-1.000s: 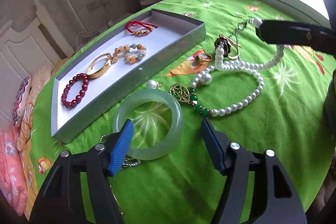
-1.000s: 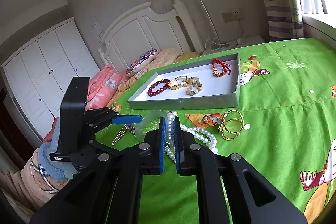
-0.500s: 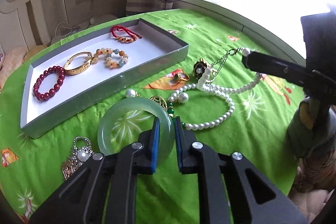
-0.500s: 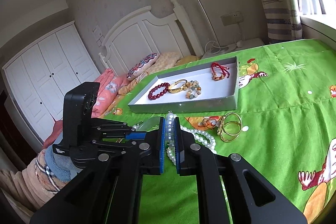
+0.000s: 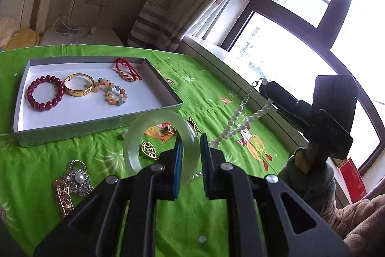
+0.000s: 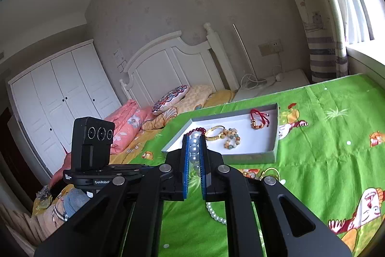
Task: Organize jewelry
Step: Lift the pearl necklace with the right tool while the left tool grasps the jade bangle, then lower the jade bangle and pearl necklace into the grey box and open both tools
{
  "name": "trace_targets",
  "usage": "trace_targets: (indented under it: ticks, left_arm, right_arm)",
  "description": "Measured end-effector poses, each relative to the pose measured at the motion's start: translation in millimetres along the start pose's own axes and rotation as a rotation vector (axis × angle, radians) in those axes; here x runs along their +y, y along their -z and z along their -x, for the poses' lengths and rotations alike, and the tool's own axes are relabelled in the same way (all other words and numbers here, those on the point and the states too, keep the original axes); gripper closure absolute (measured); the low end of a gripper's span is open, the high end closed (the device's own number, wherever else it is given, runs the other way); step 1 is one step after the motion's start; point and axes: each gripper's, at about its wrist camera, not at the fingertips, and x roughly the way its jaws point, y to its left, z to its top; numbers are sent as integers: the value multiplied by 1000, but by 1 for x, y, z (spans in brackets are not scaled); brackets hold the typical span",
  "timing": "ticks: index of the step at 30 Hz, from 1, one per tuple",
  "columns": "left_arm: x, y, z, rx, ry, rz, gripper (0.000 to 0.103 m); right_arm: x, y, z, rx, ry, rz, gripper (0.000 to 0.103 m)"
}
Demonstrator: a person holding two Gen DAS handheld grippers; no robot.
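Note:
My left gripper (image 5: 190,143) is shut on a pale green jade bangle (image 5: 134,134) and holds it lifted, tilted, above the green cloth in front of the grey tray (image 5: 72,129). My right gripper (image 6: 194,146) is shut on a white pearl necklace (image 6: 193,149), whose strand hangs down to the cloth (image 6: 214,211); in the left wrist view the pearl necklace (image 5: 240,122) dangles from the right gripper (image 5: 264,86). The tray holds a dark red bead bracelet (image 5: 44,93), a gold bangle (image 5: 78,87), a mixed bead bracelet (image 5: 113,93) and a red cord bracelet (image 5: 127,71).
On the cloth lie a gold filigree pendant (image 5: 149,149), a gold ring (image 5: 169,130), a silver pearl brooch (image 5: 77,178) and gold hoops (image 6: 269,174). A bed with pillows (image 6: 168,100) lies left, and a window sill (image 5: 211,54) at the far right.
My left gripper closed on the jade bangle and lifted it off the cloth. My right gripper rose, pulling the pearl necklace up.

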Motion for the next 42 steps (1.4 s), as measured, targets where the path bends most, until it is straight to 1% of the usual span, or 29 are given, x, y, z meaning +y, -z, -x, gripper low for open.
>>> trace_targets:
  ticks: [4, 9, 13, 18, 22, 25, 29, 32, 34, 36, 37, 39, 40, 42]
  left_arm:
    - [0, -11, 12, -26, -12, -2, 89]
    - [5, -27, 25, -59, -37, 14, 89]
    - [12, -40, 30, -78, -49, 29, 89]
    - [27, -58, 28, -90, -81, 49, 89]
    - [50, -69, 20, -89, -119, 88, 89]
    - [69, -74, 13, -86, -160, 121, 89]
    - [94, -80, 7, -97, -226, 159, 89]
    - [103, -83, 3, -101, -332, 142, 89]
    - [106, -83, -6, -82, -407, 108, 89]
    - [107, -81, -22, -43, -466, 66, 89]
    - [109, -80, -30, -24, -482, 54, 89]
    - [110, -76, -45, 4, -494, 30, 91]
    - [110, -75, -50, 12, -498, 23, 93]
    - [106, -76, -58, 23, -490, 6, 93]
  right_arm:
    - [14, -22, 1, -22, -5, 43, 95]
    - [41, -56, -4, -51, -15, 125, 95]
    - [59, -80, -10, -78, 4, 189, 95]
    - [66, -111, -25, -97, 31, 214, 95]
    - [62, -128, -46, -92, 64, 212, 95]
    - [52, -140, -70, -73, 74, 177, 95]
    - [45, -150, -101, -62, 102, 164, 95]
    - [35, -146, -122, -52, 131, 153, 95]
    - [23, -139, -139, -18, 173, 155, 95]
    - [6, -124, -160, 55, 220, 156, 95]
    - [-3, -113, -173, 110, 264, 176, 95]
    - [-19, -92, -193, 211, 330, 196, 95]
    - [-28, -82, -202, 257, 350, 193, 95]
    - [-44, -63, -213, 331, 387, 183, 95]
